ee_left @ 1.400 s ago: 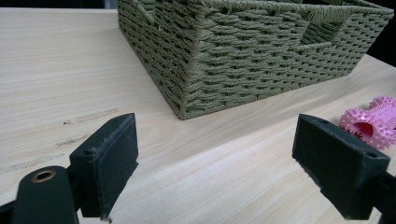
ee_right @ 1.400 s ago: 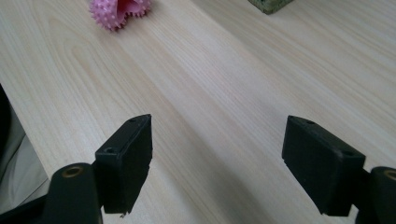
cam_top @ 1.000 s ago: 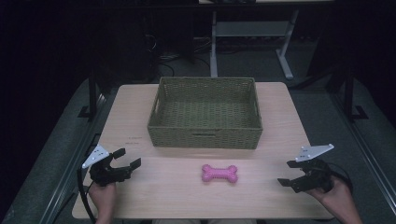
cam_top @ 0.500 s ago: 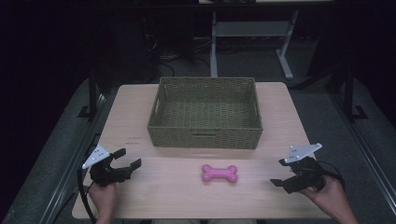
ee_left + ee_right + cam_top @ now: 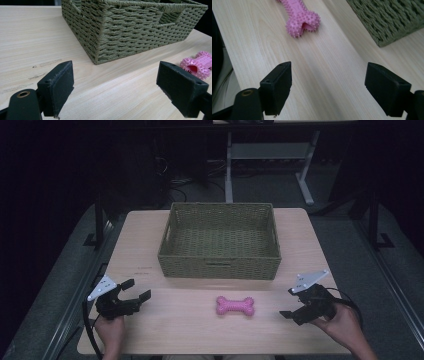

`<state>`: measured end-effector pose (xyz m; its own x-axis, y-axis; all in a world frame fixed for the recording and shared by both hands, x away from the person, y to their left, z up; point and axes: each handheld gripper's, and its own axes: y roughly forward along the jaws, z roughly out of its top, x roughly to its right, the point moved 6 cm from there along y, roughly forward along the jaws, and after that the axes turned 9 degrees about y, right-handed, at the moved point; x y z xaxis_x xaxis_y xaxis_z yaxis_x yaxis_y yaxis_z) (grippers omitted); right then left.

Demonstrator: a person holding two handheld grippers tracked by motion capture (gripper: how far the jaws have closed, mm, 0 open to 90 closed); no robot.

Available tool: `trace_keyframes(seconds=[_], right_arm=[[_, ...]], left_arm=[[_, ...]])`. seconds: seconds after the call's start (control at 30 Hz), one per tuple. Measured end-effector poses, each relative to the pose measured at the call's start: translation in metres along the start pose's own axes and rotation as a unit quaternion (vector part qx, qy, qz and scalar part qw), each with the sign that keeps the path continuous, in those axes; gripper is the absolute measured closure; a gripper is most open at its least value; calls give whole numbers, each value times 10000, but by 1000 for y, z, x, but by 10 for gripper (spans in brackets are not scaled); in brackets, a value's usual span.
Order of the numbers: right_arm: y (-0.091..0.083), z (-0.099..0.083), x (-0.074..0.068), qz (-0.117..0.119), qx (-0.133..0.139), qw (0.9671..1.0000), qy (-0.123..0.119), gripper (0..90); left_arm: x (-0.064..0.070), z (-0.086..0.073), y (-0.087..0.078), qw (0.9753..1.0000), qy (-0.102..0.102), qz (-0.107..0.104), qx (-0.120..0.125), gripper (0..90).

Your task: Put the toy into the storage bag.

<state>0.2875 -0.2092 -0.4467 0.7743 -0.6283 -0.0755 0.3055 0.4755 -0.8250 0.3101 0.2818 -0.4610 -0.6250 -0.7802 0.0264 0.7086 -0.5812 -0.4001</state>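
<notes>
A: What has changed since a second ago?

B: From above, the right gripper [image 5: 290, 310] has slid inward along the near edge of the table [image 5: 300, 240], towards the pink bone toy [image 5: 235, 305]. The left gripper [image 5: 137, 291] sits where it was, near the left front corner. The toy has not shifted.

A: And where does the toy lie in the high view?

B: Flat on the table, in front of the woven basket [image 5: 220, 265] and clear of it, about midway between the two grippers. Both have their jaws spread and hold nothing.

A: The left gripper view?

B: The left gripper's [image 5: 115, 87] jaws stand wide apart over bare wood. The basket's [image 5: 130, 32] corner is ahead, and the toy [image 5: 197, 66] peeks in at the right edge, beyond the right-hand jaw.

A: The right gripper view?

B: Again the right gripper's [image 5: 328, 85] jaws are wide and empty. The toy [image 5: 300, 16] lies ahead near the top, well short of being between them, with the basket [image 5: 392, 17] at the upper right.
</notes>
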Motion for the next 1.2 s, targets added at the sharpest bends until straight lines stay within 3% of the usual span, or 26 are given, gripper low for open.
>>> trace_keyframes(seconds=[0.33, 0.7, 0.97, 1.2], right_arm=[[9, 25, -13, 96, -112, 9989, -436, 206], [20, 47, -23, 282, -216, 9969, -698, 201], [30, 56, -30, 365, -316, 9960, -752, 188], [43, 72, -42, 481, -416, 9927, -1028, 185]], left_arm=[[0, 0, 0, 10000, -1, 0, 8, 139], [0, 0, 0, 10000, -7, 7, 12, 139], [-2, 1, -1, 10000, -32, 19, 37, 139], [-3, 1, -1, 10000, -41, 30, 46, 139]])
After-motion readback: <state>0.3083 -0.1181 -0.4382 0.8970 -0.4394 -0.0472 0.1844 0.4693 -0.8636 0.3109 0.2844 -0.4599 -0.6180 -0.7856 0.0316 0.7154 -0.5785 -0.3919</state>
